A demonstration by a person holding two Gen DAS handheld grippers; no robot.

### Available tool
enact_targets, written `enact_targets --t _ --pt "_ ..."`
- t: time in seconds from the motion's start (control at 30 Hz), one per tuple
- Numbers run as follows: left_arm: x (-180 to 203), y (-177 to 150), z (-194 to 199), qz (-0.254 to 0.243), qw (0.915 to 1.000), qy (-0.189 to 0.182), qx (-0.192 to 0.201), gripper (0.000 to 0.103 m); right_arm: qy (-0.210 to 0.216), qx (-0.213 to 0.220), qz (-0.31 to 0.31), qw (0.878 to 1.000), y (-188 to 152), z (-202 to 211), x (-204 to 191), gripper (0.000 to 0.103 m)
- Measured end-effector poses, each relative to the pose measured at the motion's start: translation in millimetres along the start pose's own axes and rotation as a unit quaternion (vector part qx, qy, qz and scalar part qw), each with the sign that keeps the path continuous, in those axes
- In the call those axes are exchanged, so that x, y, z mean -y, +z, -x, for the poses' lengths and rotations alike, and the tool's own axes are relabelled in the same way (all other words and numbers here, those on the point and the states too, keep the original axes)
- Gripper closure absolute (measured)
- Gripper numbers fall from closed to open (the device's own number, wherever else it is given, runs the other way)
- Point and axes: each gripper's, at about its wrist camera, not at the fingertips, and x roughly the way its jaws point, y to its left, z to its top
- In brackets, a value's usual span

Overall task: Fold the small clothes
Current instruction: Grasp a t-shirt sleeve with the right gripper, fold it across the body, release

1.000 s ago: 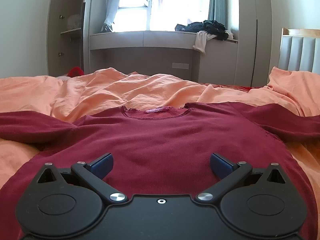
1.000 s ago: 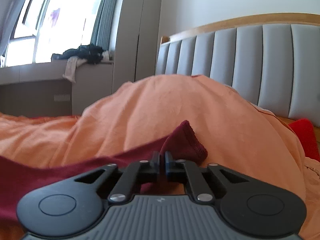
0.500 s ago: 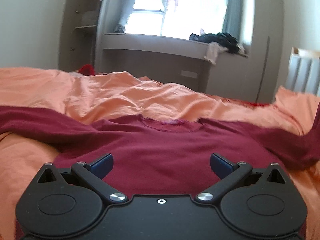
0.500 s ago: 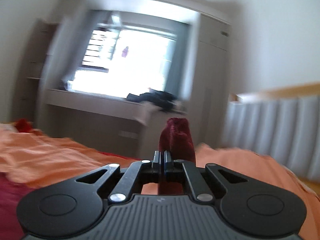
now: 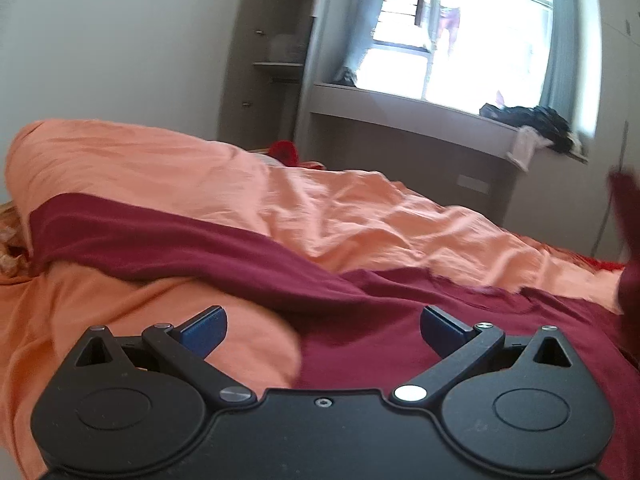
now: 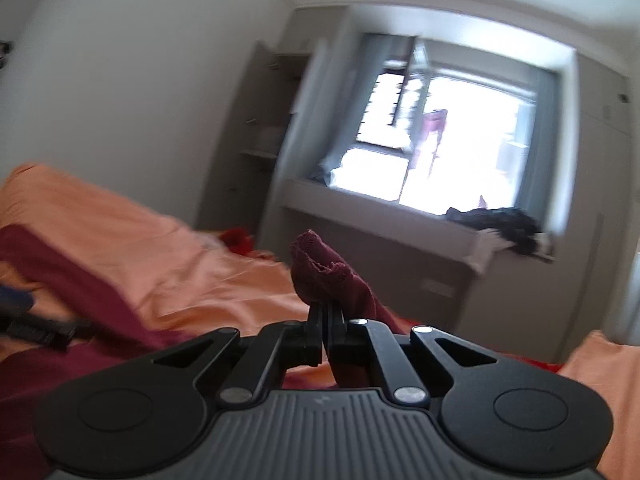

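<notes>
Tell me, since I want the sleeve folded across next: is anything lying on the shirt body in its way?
Nothing visible does. The right hand-held gripper holds the sleeve cuff aloft; the maroon shirt lies bare on the orange duvet; the left hand-held gripper hovers open.

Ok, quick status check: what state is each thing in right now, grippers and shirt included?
Left gripper: open, holding nothing, above the shirt.
Right gripper: shut on the sleeve cuff, lifted off the bed.
Shirt: spread flat on the bedsheet, not yet folded.
Other sleeve: stretched out flat.
Window: partly open, it seems.
</notes>
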Motion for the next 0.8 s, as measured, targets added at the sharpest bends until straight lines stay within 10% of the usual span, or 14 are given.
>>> enact_targets --t 0.47,0.53,0.6,0.8 --pt "-10 -4 5 0.016 0.9997 -0.015 0.013 0.0 0.088 -0.075 0.115 0.987 -76 -3 -106 0.097" --pt "-3 -6 4 0.012 0.9993 -0.033 0.011 0.0 0.094 -0.076 0.114 0.986 -81 2 -105 0.087" --pt "5 -8 4 0.008 0.9983 -0.056 0.009 0.0 0.089 -0.069 0.103 0.988 -84 11 -95 0.051" --pt "32 -14 -3 0.003 0.9913 -0.131 -0.012 0.0 0.047 -0.075 0.059 0.994 -100 44 -47 0.025"
